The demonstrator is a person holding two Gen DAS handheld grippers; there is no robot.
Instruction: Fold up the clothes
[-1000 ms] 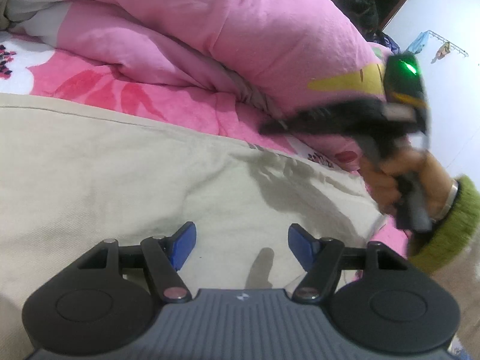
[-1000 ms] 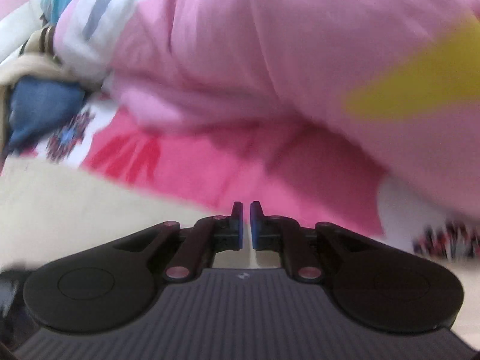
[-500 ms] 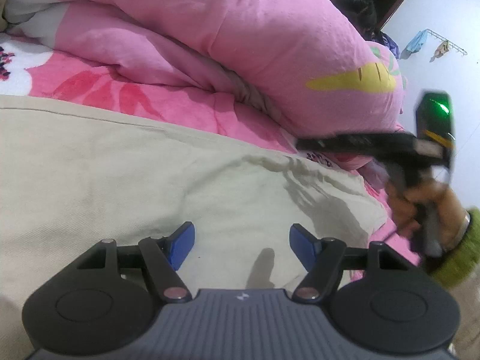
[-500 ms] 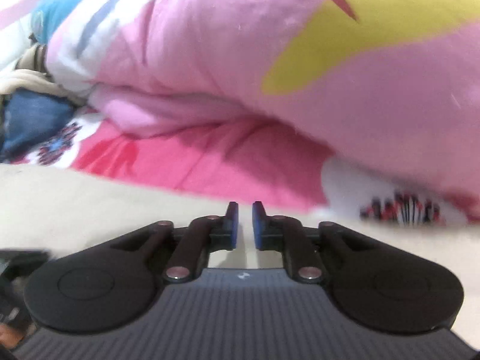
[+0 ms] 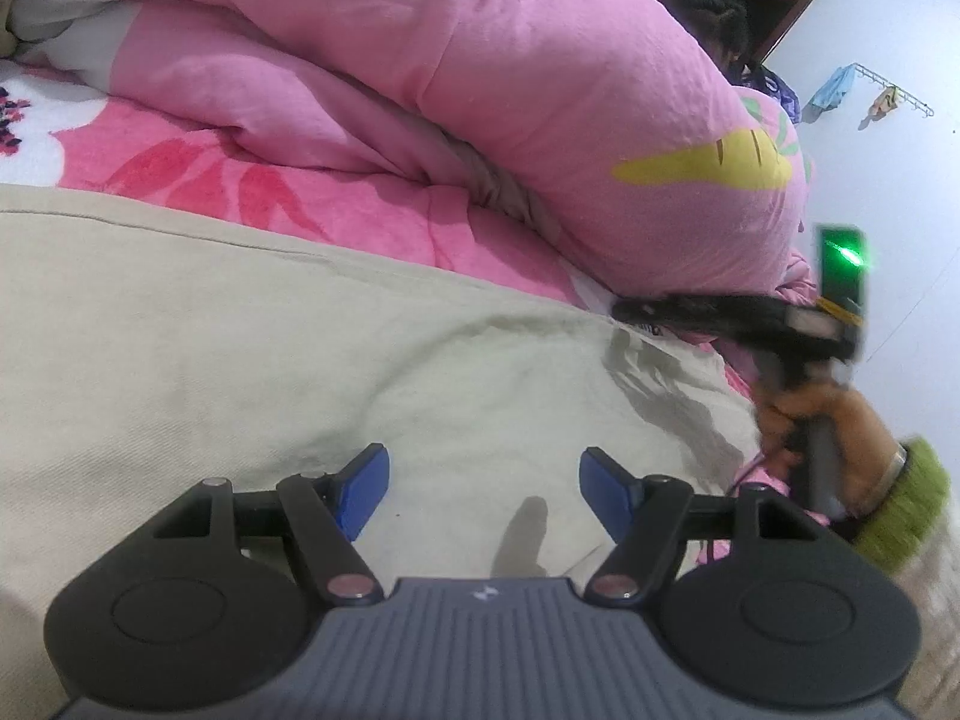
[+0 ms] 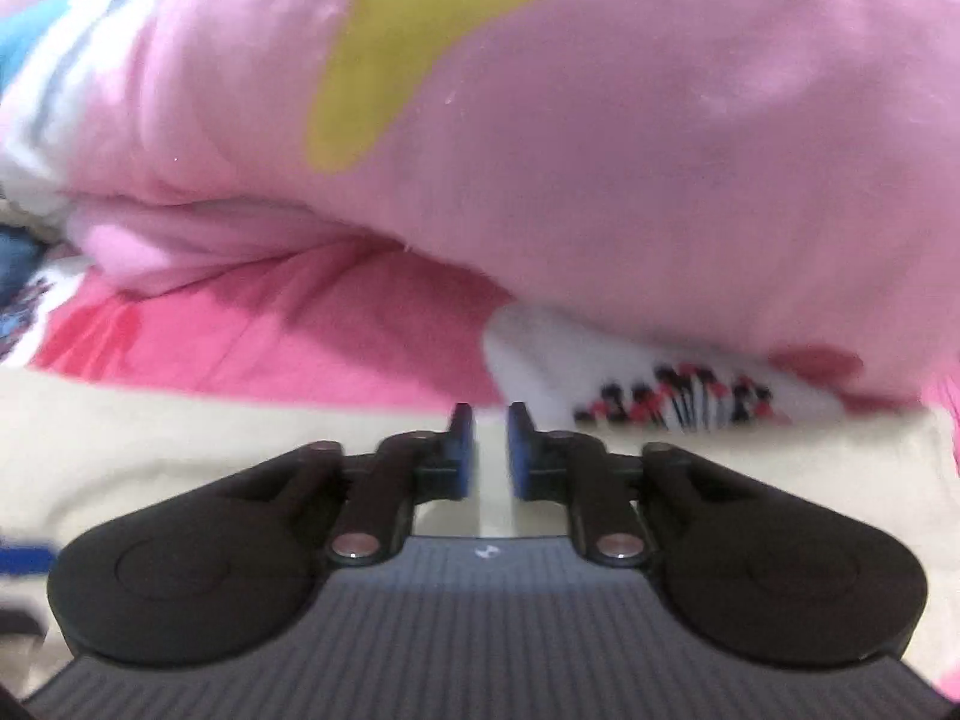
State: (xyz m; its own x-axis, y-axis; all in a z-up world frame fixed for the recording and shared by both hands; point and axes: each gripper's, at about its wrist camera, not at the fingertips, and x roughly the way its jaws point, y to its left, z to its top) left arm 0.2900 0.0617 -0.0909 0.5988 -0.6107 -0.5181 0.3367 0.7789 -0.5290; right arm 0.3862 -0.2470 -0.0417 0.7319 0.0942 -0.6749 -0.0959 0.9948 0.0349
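The beige garment is matt woven cloth with a fine, slightly rough grain, stitched along one seam and softly creased toward its far right corner. The pink quilt bunched along the bed's far edge is soft, faintly pilled cotton-like cloth, printed with a flat yellow carrot. The bed sheet under it is smooth printed fabric. The left hand-held gripper has matt black plastic arms, a ribbed grey plastic body, dull metal pivot pins and blue rubbery pads. The sleeve cuff is fuzzy green knit.
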